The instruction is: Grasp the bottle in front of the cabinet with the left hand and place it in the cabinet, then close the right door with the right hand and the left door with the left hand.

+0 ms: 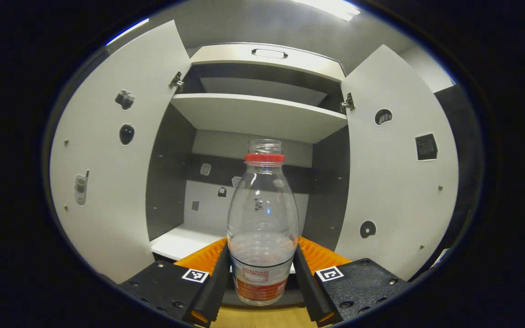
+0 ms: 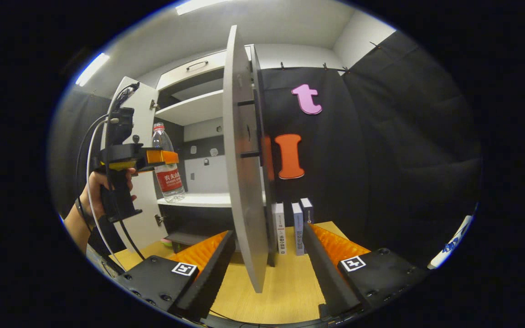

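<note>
A clear plastic bottle [image 1: 262,214] with a red neck ring and a red-and-white label stands upright between my left gripper's [image 1: 261,259] fingers, which are shut on its lower body. Beyond it the cabinet stands open, its white lower shelf [image 1: 178,241] just behind the bottle. The left door [image 1: 112,150] and right door [image 1: 394,159] both swing wide. In the right gripper view the left gripper [image 2: 162,157], held by a hand [image 2: 94,184], keeps the bottle [image 2: 167,175] at the shelf's front edge [image 2: 198,199]. My right gripper [image 2: 267,234] is open, with the right door [image 2: 244,182] edge-on between its fingers, untouched.
An upper shelf [image 1: 258,114] and a drawer front with a handle [image 1: 269,53] sit above the opening. Three books [image 2: 292,225] stand upright on the wooden table [image 2: 285,287] beside the cabinet. Black cloth wall [image 2: 404,159] hangs to the right.
</note>
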